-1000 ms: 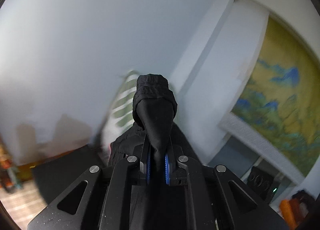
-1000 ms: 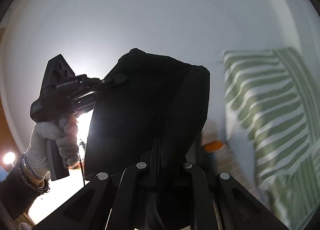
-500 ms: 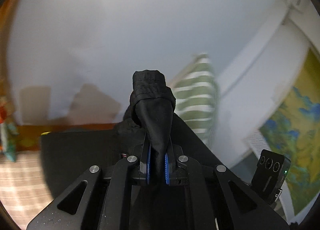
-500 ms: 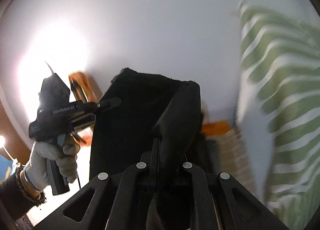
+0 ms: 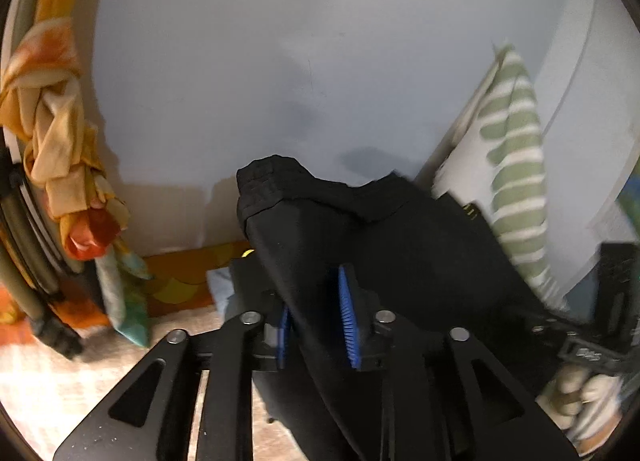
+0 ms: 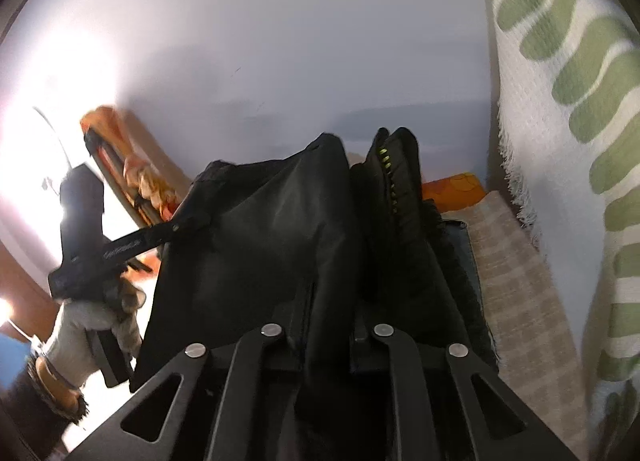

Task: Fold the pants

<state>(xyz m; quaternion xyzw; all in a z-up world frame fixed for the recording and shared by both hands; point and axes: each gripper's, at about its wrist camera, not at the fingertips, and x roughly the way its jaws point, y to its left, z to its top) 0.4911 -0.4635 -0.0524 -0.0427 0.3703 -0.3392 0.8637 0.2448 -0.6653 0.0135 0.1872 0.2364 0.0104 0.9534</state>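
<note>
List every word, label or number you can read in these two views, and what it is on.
Nothing reads clearly.
Pale lettering on the side of the left gripper, whose jaws are opening with the black pants between them: blurred, unreadable.
Pale label on the right gripper: blurred, unreadable.
Yellow-green marks on the pants: cannot tell whether they are text.

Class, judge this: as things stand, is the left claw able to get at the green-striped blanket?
Probably not directly: the left claw is opening with the black pants draped between its pads, hanging between it and the green-striped blanket.
</note>
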